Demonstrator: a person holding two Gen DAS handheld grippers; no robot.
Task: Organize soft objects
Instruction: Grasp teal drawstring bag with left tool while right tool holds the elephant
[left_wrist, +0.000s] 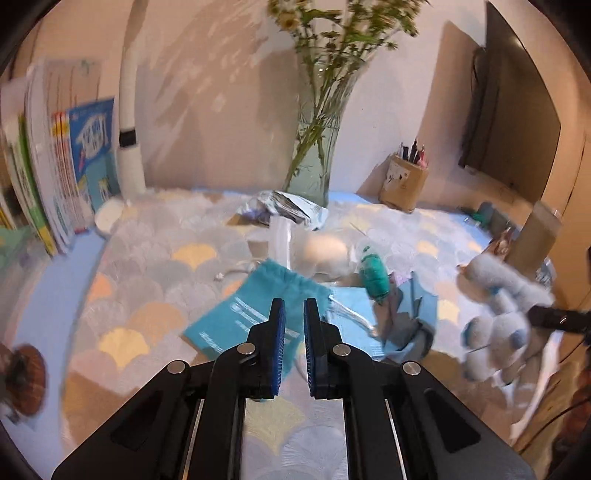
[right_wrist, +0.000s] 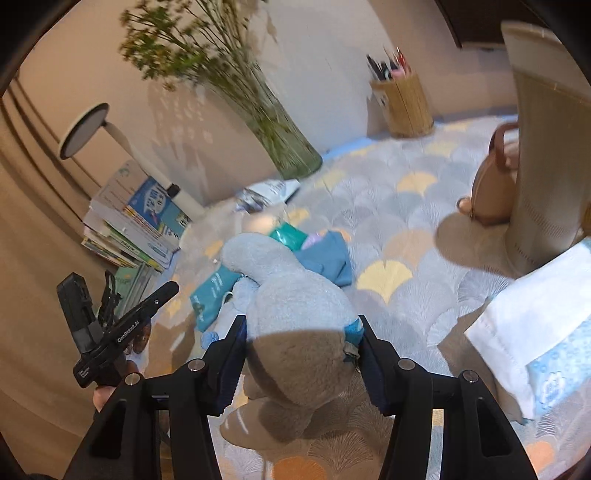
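Observation:
My right gripper (right_wrist: 301, 325) is shut on a grey-blue plush toy (right_wrist: 291, 295) and holds it above the desk; the toy also shows at the right of the left wrist view (left_wrist: 498, 306). My left gripper (left_wrist: 294, 310) is empty, its jaws nearly closed with a narrow gap, and hovers over a teal drawstring pouch (left_wrist: 255, 306). A blue cloth (left_wrist: 410, 325), a green soft item (left_wrist: 375, 275) and a cream round object (left_wrist: 325, 251) lie beyond. The pouch (right_wrist: 212, 291) and blue cloth (right_wrist: 325, 258) also show behind the plush.
A glass vase (left_wrist: 314, 162) with flowers, a pen holder (left_wrist: 404, 181), a white lamp (left_wrist: 129, 147) and a row of books (left_wrist: 62, 173) line the back. A crumpled wrapper (left_wrist: 284, 208) lies near the vase. A tissue pack (right_wrist: 535, 339), a fan base (right_wrist: 550, 147) and a brown bag (right_wrist: 491, 188) stand right.

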